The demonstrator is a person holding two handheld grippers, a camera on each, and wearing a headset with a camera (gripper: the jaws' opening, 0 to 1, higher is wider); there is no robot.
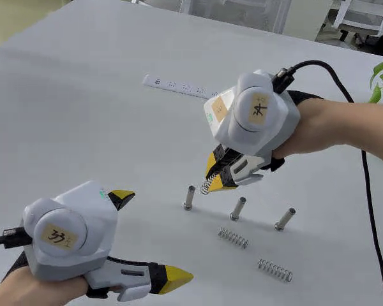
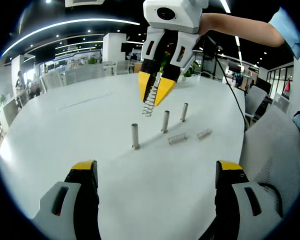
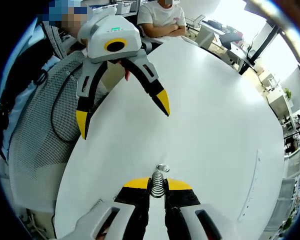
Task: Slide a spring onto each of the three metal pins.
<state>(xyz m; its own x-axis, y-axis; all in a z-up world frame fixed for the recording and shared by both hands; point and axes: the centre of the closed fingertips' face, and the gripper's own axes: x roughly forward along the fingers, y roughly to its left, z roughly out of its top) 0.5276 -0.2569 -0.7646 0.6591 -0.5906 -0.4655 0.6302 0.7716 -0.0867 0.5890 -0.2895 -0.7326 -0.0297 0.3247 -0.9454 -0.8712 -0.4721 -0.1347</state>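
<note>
Two hand-held grippers are out over the pale grey surface (image 1: 83, 127). In the head view my right hand-held gripper (image 1: 225, 180), white with yellow-tipped black jaws, comes in from the right on a bare forearm, jaws slanted down and leftward. They are pinched on a small coiled steel spring (image 1: 207, 185). It hangs tilted just up and right of the top of the leftmost pin (image 1: 189, 197), one of three short upright silver metal pins in a row with the middle pin (image 1: 238, 208) and the rightmost pin (image 1: 285, 218). A loose spring (image 1: 233, 238) and a second loose spring (image 1: 275, 270) lie flat in front of the row. My left hand-held gripper (image 1: 150, 236) sits low at the near left, jaws spread wide, holding nothing.

In the left gripper view my left hand-held gripper (image 2: 156, 172) frames the row with its wide jaws. The right hand-held gripper (image 2: 155, 93) points straight down, and the spring (image 2: 148, 106) dangles above the leftmost pin (image 2: 135, 136), clear of it.

In the right gripper view the spring (image 3: 158, 182) stands clamped between my tips. The leftmost pin (image 3: 163, 168) shows its round top just beyond the free end. The left hand-held gripper (image 3: 122, 112) faces me, jaws splayed.
</note>
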